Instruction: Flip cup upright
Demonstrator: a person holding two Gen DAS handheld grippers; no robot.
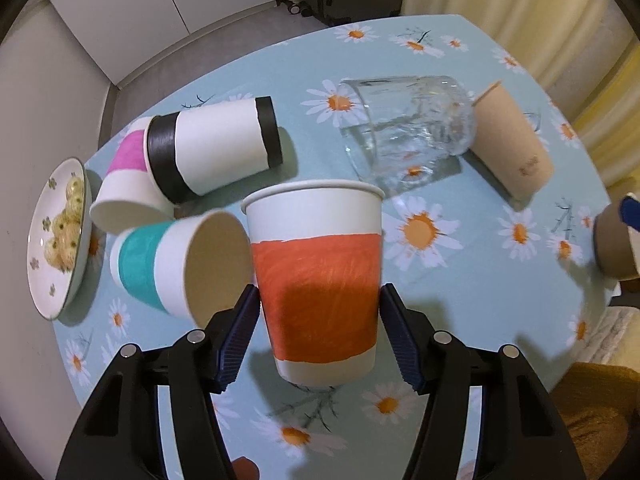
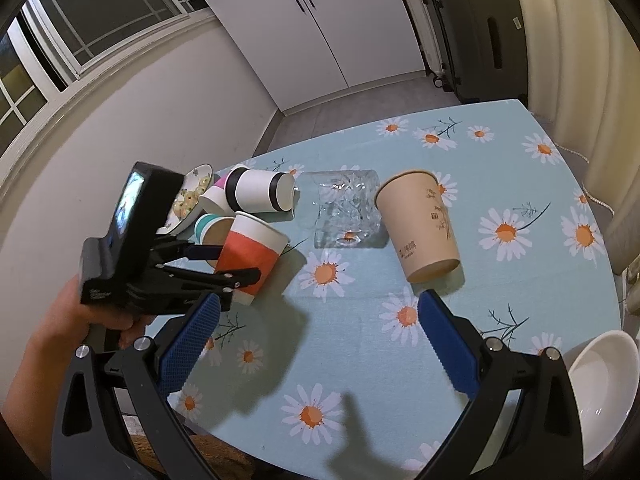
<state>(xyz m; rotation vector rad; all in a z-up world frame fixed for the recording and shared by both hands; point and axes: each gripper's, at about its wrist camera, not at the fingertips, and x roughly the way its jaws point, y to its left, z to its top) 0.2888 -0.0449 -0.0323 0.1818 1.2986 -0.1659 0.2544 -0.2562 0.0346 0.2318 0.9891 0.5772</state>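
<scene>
An orange-banded white paper cup stands upright, rim up, between the fingers of my left gripper. The pads sit close on both sides of it; contact is unclear. The cup and the left gripper also show in the right wrist view, the cup slightly tilted. My right gripper is open and empty above the tablecloth. A tan paper cup lies tilted ahead of it.
Lying on their sides: a black-banded cup, a pink cup, a teal cup and a glass mug. A plate of snacks sits at the left edge. A white bowl is at the right.
</scene>
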